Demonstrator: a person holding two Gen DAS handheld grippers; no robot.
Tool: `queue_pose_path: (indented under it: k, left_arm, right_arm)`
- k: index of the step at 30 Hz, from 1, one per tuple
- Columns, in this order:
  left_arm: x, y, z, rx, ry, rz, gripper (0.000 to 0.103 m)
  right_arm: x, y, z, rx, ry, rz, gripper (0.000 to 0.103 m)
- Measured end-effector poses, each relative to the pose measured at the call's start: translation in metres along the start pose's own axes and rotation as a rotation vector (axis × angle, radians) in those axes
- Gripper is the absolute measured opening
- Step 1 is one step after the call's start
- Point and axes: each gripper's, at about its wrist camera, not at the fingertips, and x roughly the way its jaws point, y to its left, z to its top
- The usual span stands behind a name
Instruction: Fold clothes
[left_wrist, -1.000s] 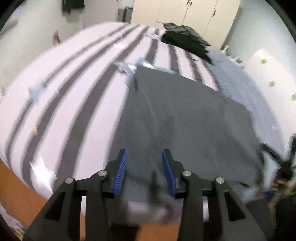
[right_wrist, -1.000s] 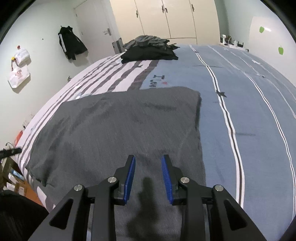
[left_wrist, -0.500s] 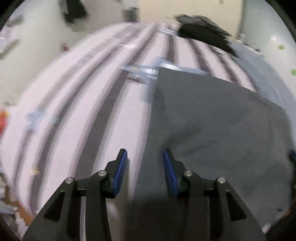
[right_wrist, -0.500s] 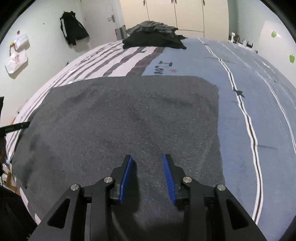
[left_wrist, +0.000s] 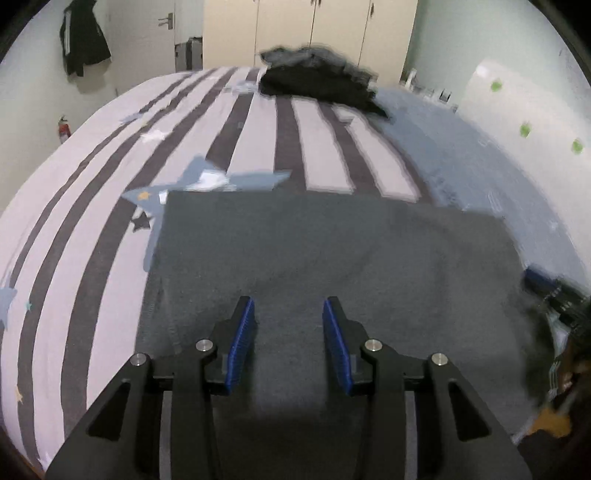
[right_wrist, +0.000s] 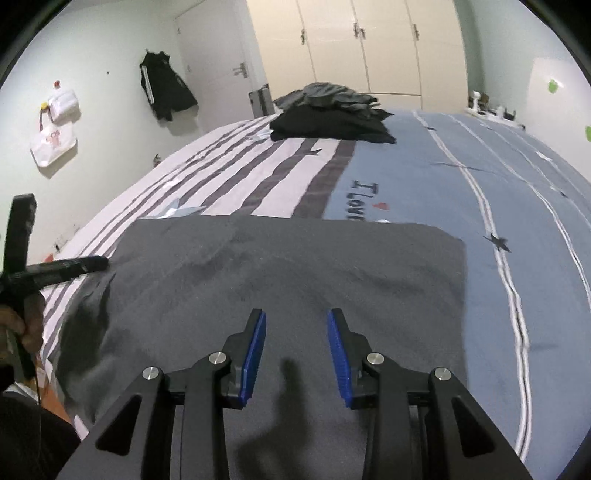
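Observation:
A dark grey garment (left_wrist: 332, 251) lies spread flat as a rectangle on the bed; in the right wrist view the garment (right_wrist: 295, 266) fills the foreground. My left gripper (left_wrist: 288, 301) hovers over its near left part, its jaws opening with nothing between them. My right gripper (right_wrist: 295, 314) hangs open over the near middle-right part, casting a shadow on the cloth and holding nothing. The left gripper (right_wrist: 74, 266) also pokes in at the garment's left edge, held by a hand (right_wrist: 22, 325). The right gripper (left_wrist: 554, 291) is a blur at the garment's right edge.
The striped white and grey bed cover (left_wrist: 92, 221) turns blue (right_wrist: 517, 184) on the right. A pile of dark clothes (right_wrist: 332, 118) sits at the far end. A black jacket (right_wrist: 166, 88) and a white bag (right_wrist: 53, 140) hang on the left wall. Wardrobe doors (right_wrist: 369, 44) stand behind.
The left gripper has swung from the garment's left edge to above the cloth. The right gripper has shifted left over the garment. Both pairs of jaws stand slightly wider.

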Motion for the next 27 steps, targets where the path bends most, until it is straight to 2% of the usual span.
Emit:
queue_pose_path:
  k: [2, 4, 7, 8, 11, 12, 14, 15, 19, 23, 27]
  left_arm:
    - [0.014, 0.012, -0.005, -0.066, 0.002, -0.031, 0.038]
    - [0.013, 0.016, -0.011, -0.069, -0.028, -0.023, 0.038]
    - [0.011, 0.019, -0.014, -0.093, -0.041, -0.034, 0.039]
    - [0.006, 0.019, -0.013, -0.101, -0.045, -0.022, 0.039]
    - [-0.015, 0.014, -0.006, -0.077, -0.104, 0.086, 0.039]
    - [-0.015, 0.015, 0.001, -0.071, -0.139, 0.074, 0.039]
    - [-0.023, 0.008, 0.01, -0.067, -0.175, 0.0, 0.039]
    - [-0.025, 0.003, 0.014, -0.064, -0.185, -0.034, 0.039]
    - [-0.002, -0.017, 0.032, -0.008, -0.168, -0.049, 0.039]
    - [0.043, -0.019, 0.036, -0.016, -0.042, 0.014, 0.039]
    - [0.056, -0.01, 0.026, -0.02, -0.074, 0.001, 0.04]
  right_arm:
    - [0.019, 0.0, 0.003, -0.006, 0.039, -0.055, 0.037]
    - [0.04, -0.007, 0.004, 0.005, 0.101, -0.123, 0.038]
    - [0.048, -0.032, -0.01, 0.069, 0.111, -0.102, 0.036]
    - [0.045, -0.037, -0.013, 0.071, 0.102, -0.105, 0.036]
    - [0.03, -0.051, -0.017, 0.113, 0.087, -0.127, 0.034]
    - [0.025, -0.054, -0.016, 0.128, 0.083, -0.144, 0.034]
    - [0.013, -0.055, -0.008, 0.145, 0.041, -0.167, 0.038]
    - [0.009, -0.053, -0.002, 0.142, 0.015, -0.151, 0.038]
    - [0.025, -0.029, 0.02, 0.099, -0.001, -0.078, 0.038]
    - [0.063, -0.005, 0.03, 0.026, 0.029, -0.056, 0.038]
    - [0.094, -0.012, 0.026, 0.047, 0.079, -0.088, 0.037]
